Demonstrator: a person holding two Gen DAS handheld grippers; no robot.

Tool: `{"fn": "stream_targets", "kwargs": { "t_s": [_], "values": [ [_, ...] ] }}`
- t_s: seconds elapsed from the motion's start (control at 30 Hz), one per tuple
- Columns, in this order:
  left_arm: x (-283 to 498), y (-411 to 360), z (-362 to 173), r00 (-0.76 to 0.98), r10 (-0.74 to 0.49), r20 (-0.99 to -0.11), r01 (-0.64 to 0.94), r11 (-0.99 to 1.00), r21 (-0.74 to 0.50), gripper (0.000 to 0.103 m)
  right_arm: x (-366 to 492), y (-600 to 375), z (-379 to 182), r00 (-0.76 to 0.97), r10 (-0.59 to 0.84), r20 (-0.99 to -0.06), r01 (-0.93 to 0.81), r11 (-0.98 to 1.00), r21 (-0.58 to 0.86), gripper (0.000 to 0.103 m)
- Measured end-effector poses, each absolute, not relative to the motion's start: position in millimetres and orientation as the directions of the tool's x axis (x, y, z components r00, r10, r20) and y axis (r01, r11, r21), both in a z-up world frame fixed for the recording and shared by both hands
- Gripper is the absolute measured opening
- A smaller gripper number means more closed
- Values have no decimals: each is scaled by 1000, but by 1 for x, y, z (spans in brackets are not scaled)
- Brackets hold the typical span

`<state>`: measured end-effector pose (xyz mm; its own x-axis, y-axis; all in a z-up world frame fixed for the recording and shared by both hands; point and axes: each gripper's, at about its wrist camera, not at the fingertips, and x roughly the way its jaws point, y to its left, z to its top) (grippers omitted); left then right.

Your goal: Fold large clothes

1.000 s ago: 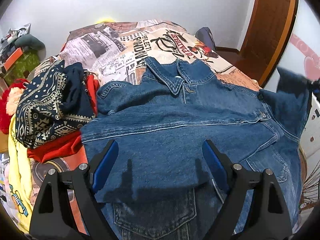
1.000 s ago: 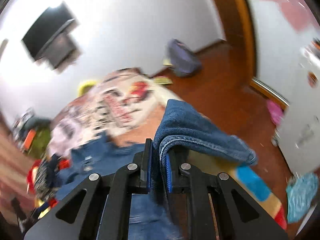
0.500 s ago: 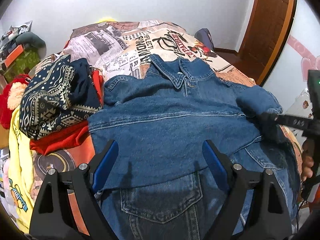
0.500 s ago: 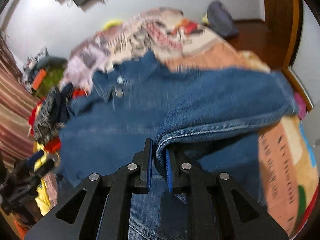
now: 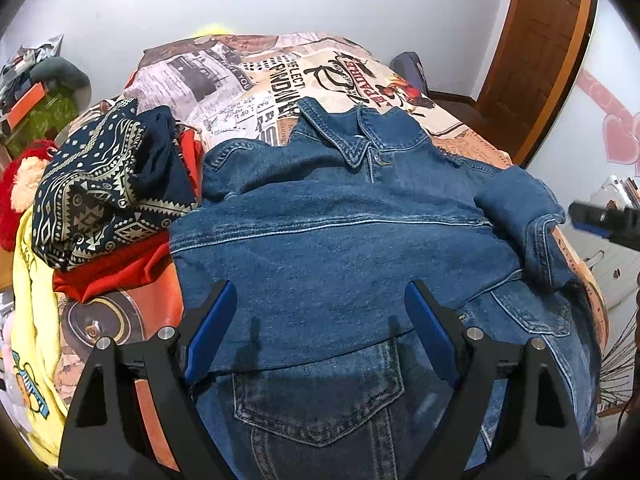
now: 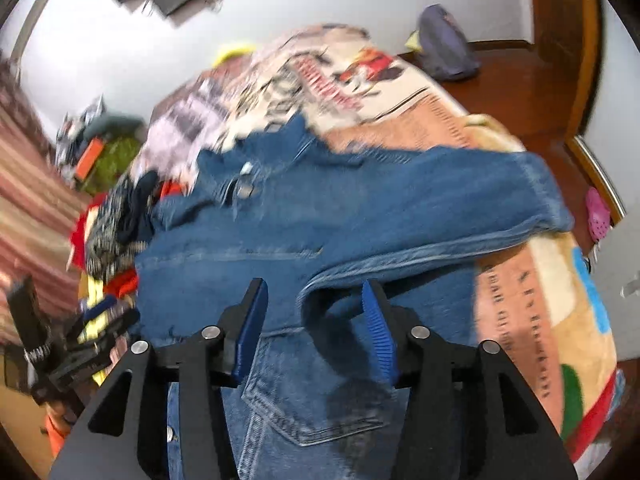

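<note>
A blue denim jacket (image 5: 340, 240) lies spread on the bed, collar away from me, both sleeves folded in over its front. My left gripper (image 5: 320, 312) hovers open and empty over the jacket's lower middle. My right gripper (image 6: 316, 304) is open just above the folded right sleeve's cuff (image 6: 400, 268); it holds nothing. The right sleeve (image 5: 532, 220) lies across the jacket's right side. The right gripper's tip (image 5: 600, 220) shows at the left wrist view's right edge. The right wrist view is blurred.
A pile of clothes, a navy patterned piece (image 5: 100, 188) on red and yellow ones, lies left of the jacket. The bed has a printed newspaper-style cover (image 5: 260, 76). A wooden door (image 5: 540, 40) and a dark bag (image 6: 444, 44) on the floor are beyond the bed's right side.
My right gripper carried the sleeve across onto the jacket, then opened and let it go. The left gripper stayed open and barely moved.
</note>
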<state>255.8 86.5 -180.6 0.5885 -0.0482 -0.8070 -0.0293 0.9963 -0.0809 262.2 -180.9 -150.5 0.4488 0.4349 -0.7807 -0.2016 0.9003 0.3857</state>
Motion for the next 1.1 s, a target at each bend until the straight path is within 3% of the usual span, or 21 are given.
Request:
{"fn": "stream_targets", "kwargs": {
  "t_s": [0.37,0.7,0.73,0.8,0.87,1.1],
  "values": [
    [264,73,-185,574,-46,-817,-6,998,-61,86,302,-273,-197,476,364,-801,166,857,488,48],
    [274,69,-194,554,-42,-831,-16,998,-61,86,333,-296,-231,475,397,-785,291,771,566,47],
    [275,69,-194,554,-42,-832,-17,998,-62,86,336,-296,-229,487,377,-788,288,782,553,45],
    [275,69,-194,554,-44,-831,-18,998,-65,86,340,-294,-227,499,335,-799,291,804,519,26],
    [275,70,-193,556,-44,-830,-17,998,-65,86,345,-291,-225,494,305,-814,291,824,485,13],
    [269,81,-180,586,-45,-809,-27,997,-75,86,341,-269,-172,590,274,-760,145,890,433,7]
  ]
}}
